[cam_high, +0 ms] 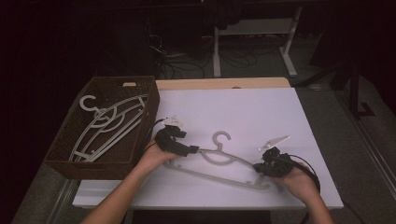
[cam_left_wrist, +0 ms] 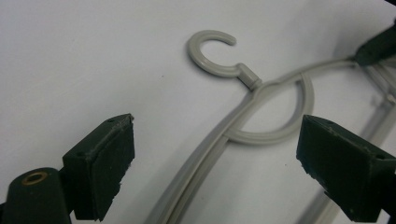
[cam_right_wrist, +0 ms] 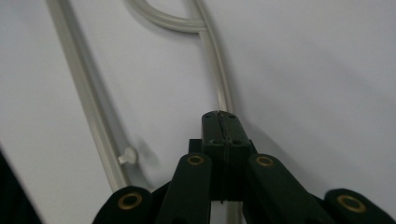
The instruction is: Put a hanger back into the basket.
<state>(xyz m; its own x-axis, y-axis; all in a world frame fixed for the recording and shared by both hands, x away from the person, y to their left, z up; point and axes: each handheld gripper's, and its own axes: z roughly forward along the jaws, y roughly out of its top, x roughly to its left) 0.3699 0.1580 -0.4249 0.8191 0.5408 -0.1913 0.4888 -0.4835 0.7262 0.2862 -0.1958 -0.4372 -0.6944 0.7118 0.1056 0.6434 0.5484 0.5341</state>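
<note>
Grey hanger (cam_high: 219, 161) lies flat mid-table (cam_high: 261, 112), hook at twelve o'clock. Looks light, stiff, slick plastic, so grip the thin arms, not the hook. Right tongs (cam_right_wrist: 220, 122) are clamped on its four-o'clock arm; left tongs (cam_left_wrist: 212, 163) gape wide astride the nine-o'clock arm. Basket (cam_high: 70, 158) of hangers sits at nine.

A hanger (cam_high: 219, 158) lay on the table (cam_high: 261, 112), right of a basket (cam_high: 70, 158) at the table's left edge; more hangers (cam_high: 105, 128) lay inside the basket.
</note>
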